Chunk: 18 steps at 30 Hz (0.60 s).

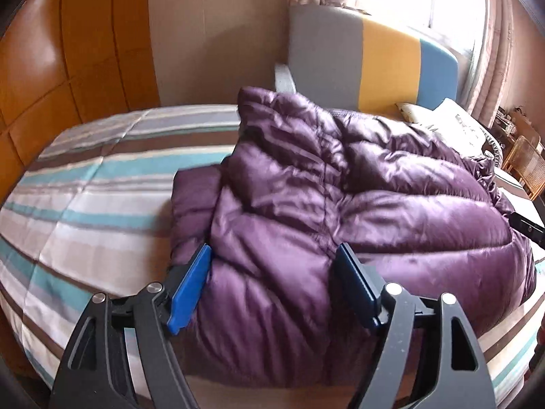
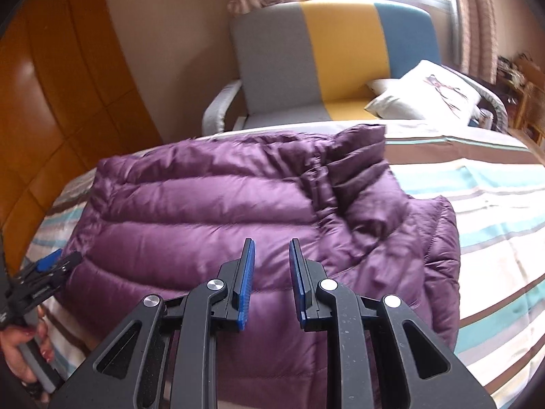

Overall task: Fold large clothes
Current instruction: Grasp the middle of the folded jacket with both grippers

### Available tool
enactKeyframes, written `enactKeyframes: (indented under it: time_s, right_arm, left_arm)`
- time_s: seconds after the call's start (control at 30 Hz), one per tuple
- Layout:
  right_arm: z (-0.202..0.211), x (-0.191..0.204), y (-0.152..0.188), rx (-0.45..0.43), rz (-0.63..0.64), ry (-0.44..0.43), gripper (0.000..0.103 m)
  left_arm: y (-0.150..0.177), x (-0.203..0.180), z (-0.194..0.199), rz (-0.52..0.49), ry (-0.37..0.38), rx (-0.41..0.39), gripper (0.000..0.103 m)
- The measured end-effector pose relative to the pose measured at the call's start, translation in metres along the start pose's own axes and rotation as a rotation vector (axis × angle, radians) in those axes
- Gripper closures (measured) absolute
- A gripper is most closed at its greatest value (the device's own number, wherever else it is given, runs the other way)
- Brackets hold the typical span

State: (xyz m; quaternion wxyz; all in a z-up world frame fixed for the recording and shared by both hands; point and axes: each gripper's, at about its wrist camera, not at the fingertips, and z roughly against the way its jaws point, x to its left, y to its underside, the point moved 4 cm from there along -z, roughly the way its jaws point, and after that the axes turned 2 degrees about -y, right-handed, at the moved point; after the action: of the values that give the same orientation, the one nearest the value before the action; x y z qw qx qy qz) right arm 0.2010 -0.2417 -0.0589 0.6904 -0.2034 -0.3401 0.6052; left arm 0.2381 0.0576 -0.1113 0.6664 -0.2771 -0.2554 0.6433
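One purple down jacket (image 1: 323, 204) lies folded on the striped bed (image 1: 85, 204), close to the bed's near edge, one sleeve folded across its quilted top. The left hand-held gripper (image 1: 272, 266) hangs over the jacket's near end, its blue pads wide apart with puffy fabric bulging between them, not pressed. The right hand-held gripper (image 2: 271, 255) hovers above the jacket, jaws standing a narrow gap apart, nothing between them. A hand (image 2: 20, 351) grips the left tool's handle at the bed's near edge.

Left gripper (image 1: 276, 255) jaws wide, right gripper (image 2: 271, 250) jaws narrowly parted and empty, left hand (image 2: 24, 347) gripping handle at 8 o'clock
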Motion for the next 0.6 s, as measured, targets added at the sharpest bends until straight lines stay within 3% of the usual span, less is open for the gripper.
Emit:
enactKeyframes:
  time_s: [0.13, 0.37, 0.5, 0.6]
  right_arm:
    - [-0.013, 0.005, 0.01, 0.051, 0.017, 0.03, 0.083]
    - [-0.013, 0.008, 0.015, 0.06, 0.021, 0.05, 0.083]
    - [-0.003, 0.013, 0.017, 0.047, 0.01, 0.037, 0.083]
    - [0.002, 0.019, 0.02, 0.038, 0.007, 0.015, 0.083]
  left_arm:
    - [0.01, 0.005, 0.002, 0.036, 0.021, 0.013, 0.028]
    - [0.013, 0.015, 0.013, 0.105, 0.052, 0.013, 0.025]
    - [0.016, 0.027, 0.015, 0.172, 0.018, 0.008, 0.011]
    - [0.019, 0.043, 0.013, 0.234, -0.01, 0.005, 0.008]
